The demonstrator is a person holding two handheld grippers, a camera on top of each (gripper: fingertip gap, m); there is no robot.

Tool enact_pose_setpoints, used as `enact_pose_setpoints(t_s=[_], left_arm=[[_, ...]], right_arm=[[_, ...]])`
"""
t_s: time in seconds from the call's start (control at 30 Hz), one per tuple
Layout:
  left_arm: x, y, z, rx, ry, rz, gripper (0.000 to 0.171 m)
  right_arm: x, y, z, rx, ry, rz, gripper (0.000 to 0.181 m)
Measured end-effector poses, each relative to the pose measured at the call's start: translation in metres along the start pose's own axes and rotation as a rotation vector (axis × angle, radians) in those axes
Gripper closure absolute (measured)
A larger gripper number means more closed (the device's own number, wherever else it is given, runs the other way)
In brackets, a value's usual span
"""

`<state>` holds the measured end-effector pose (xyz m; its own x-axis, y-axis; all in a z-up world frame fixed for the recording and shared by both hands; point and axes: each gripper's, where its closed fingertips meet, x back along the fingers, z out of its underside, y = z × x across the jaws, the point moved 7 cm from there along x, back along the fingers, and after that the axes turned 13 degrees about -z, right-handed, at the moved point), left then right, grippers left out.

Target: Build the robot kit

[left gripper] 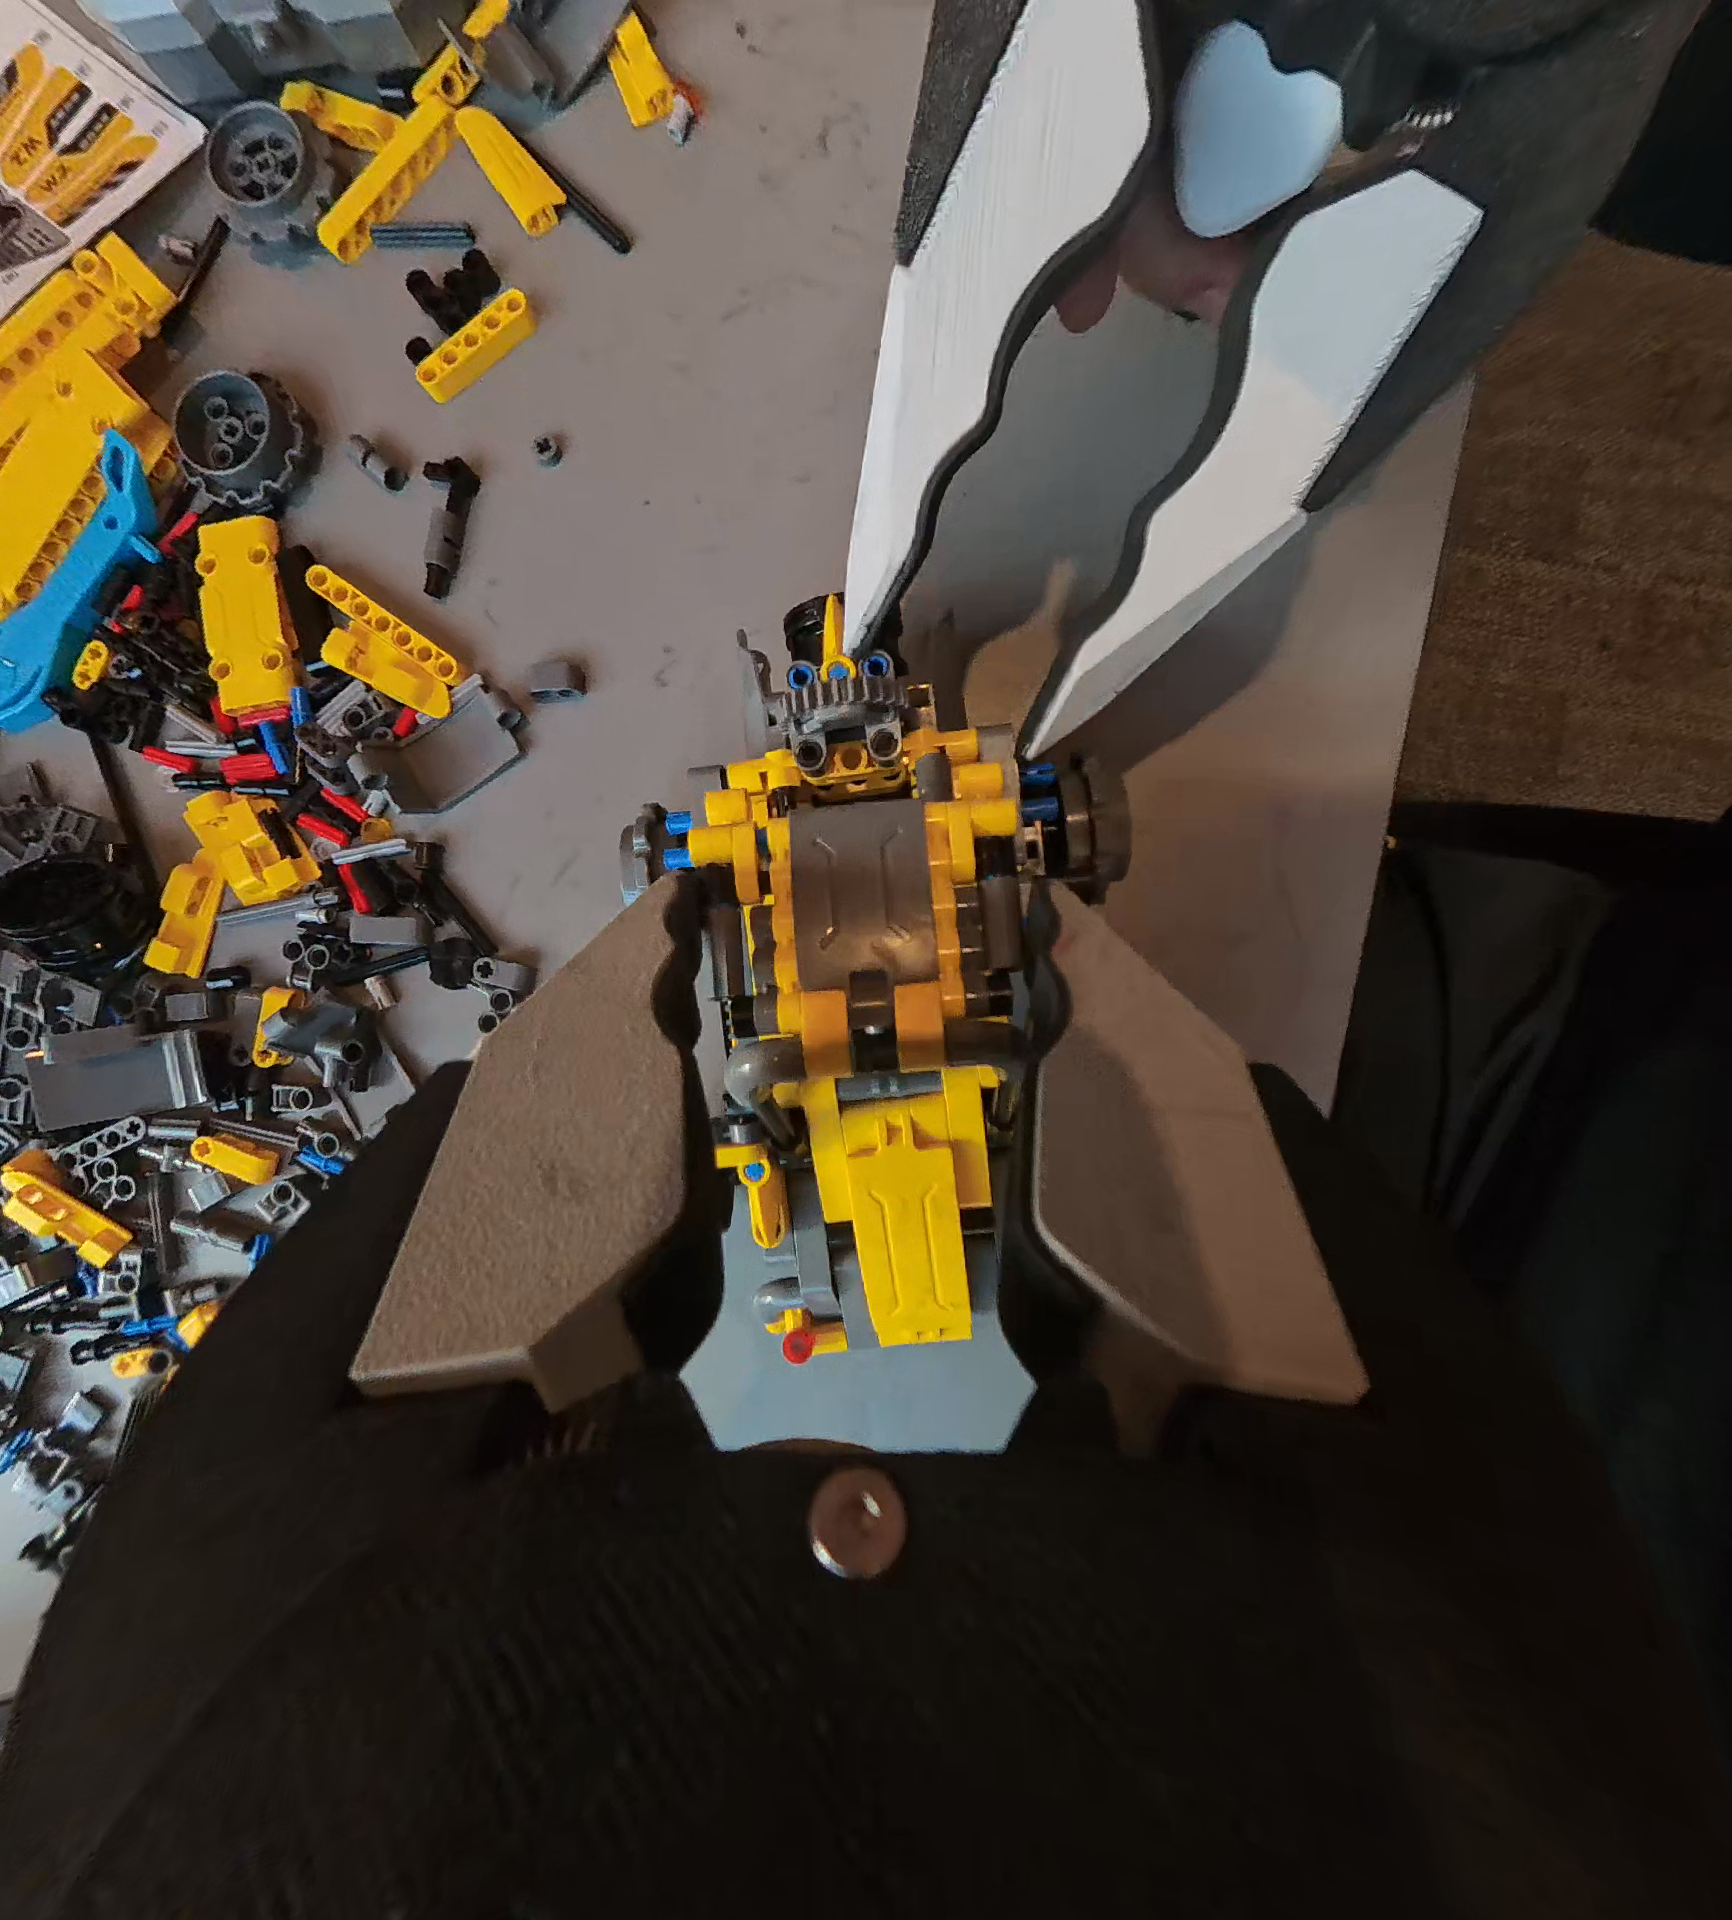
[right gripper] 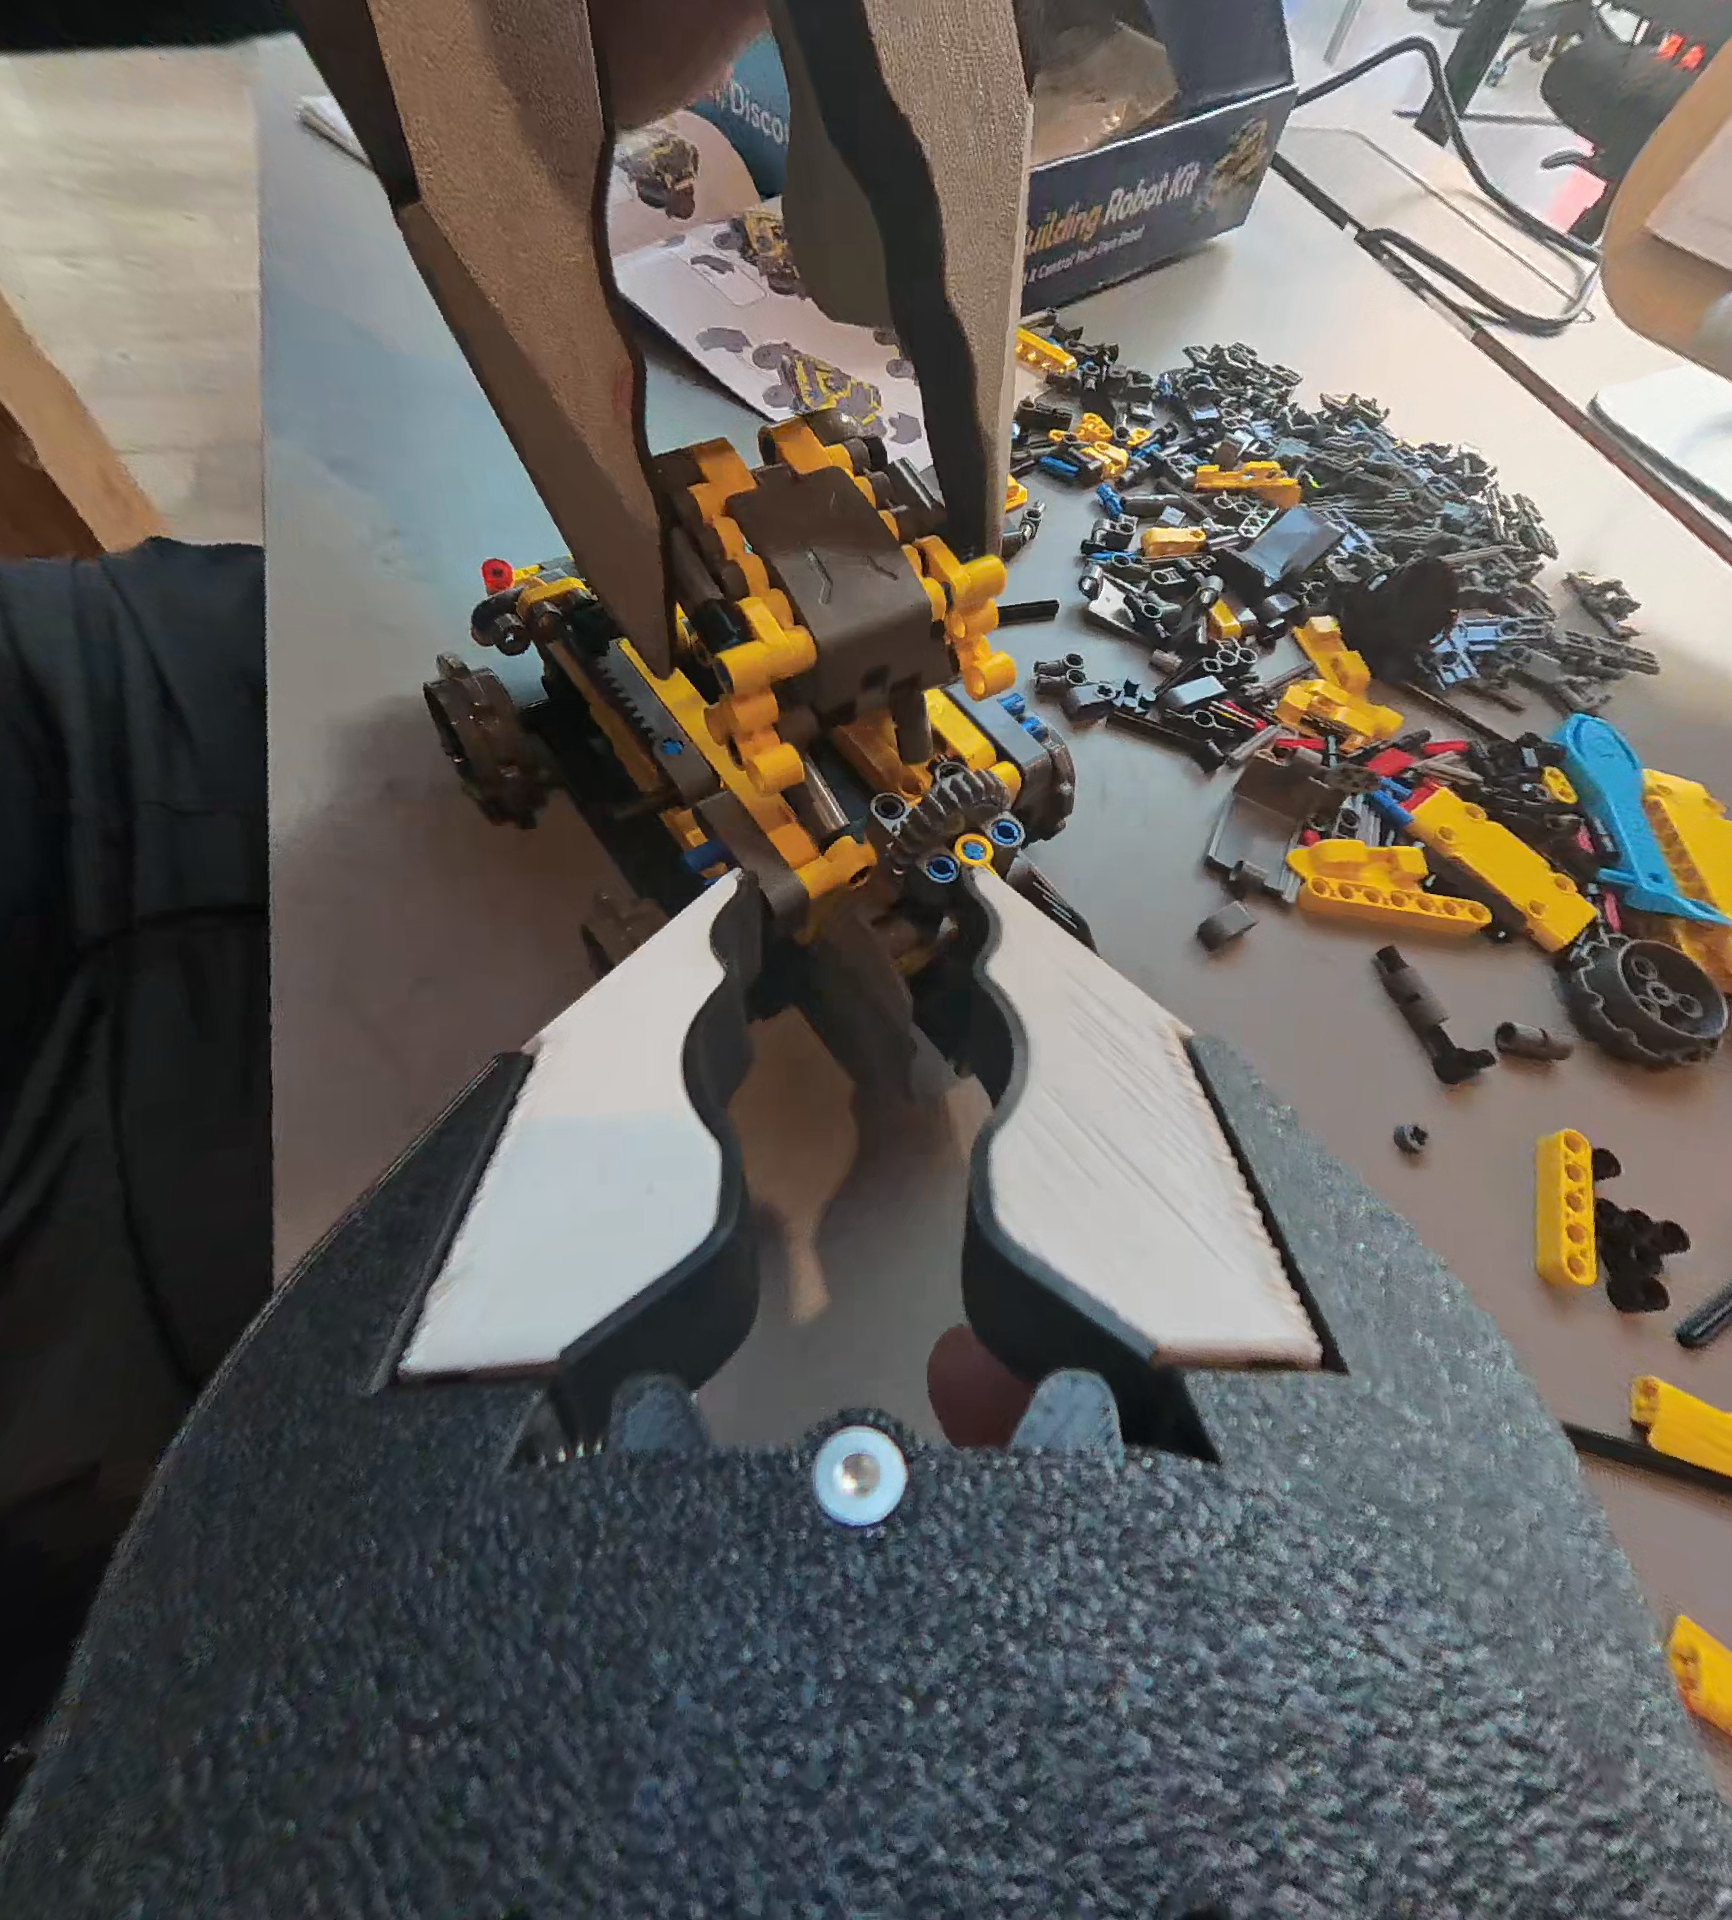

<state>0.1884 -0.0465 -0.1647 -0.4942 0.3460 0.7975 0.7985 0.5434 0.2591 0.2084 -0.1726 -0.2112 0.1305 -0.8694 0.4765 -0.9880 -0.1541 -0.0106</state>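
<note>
At far left of grey tabletop (left gripper: pixel 737 260): loose brick heap (left gripper: pixel 166 831). Centre: left tongs (left gripper: pixel 857 894) clamped on yellow-grey brick vehicle (left gripper: pixel 862 935). Right tongs (right gripper: pixel 857 883) apart, tips astride front gear (right gripper: pixel 950 810); a squeeze or twist there likely pops joints loose.

The model (left gripper: pixel 867 987) is coloured yellow and dark grey, with blue pins and one red stud. White fingers (right gripper: pixel 623 1132) are seen on the right gripper (right gripper: pixel 857 883), tan ones (left gripper: pixel 571 1132) on the left gripper (left gripper: pixel 867 904). Beside the model, yellow, grey, black and red parts (left gripper: pixel 218 790) are strewn on a grey table (left gripper: pixel 716 343), a bright blue tool (left gripper: pixel 62 613) among them.
</note>
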Motion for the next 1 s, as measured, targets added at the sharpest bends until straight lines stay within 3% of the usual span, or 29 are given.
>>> enact_pose_setpoints(t_s=[0.3, 0.57, 0.73, 1.0], left_arm=[[0.0, 0.002, -0.004, -0.019, 0.111, 0.011, 0.113], [0.009, 0.003, 0.005, -0.049, 0.031, -0.034, 0.114], [0.012, 0.004, 0.009, -0.046, -0.013, -0.019, 0.115], [0.014, 0.008, 0.014, -0.08, 0.014, -0.004, 0.114]], right_arm=[[-0.002, 0.003, 0.003, 0.03, -0.047, 0.026, 0.147], [0.009, 0.005, 0.0, 0.045, -0.129, 0.094, 0.149], [-0.008, 0.009, -0.006, 0.101, -0.098, 0.076, 0.152], [-0.008, 0.005, -0.01, 0.12, -0.109, 0.109, 0.151]])
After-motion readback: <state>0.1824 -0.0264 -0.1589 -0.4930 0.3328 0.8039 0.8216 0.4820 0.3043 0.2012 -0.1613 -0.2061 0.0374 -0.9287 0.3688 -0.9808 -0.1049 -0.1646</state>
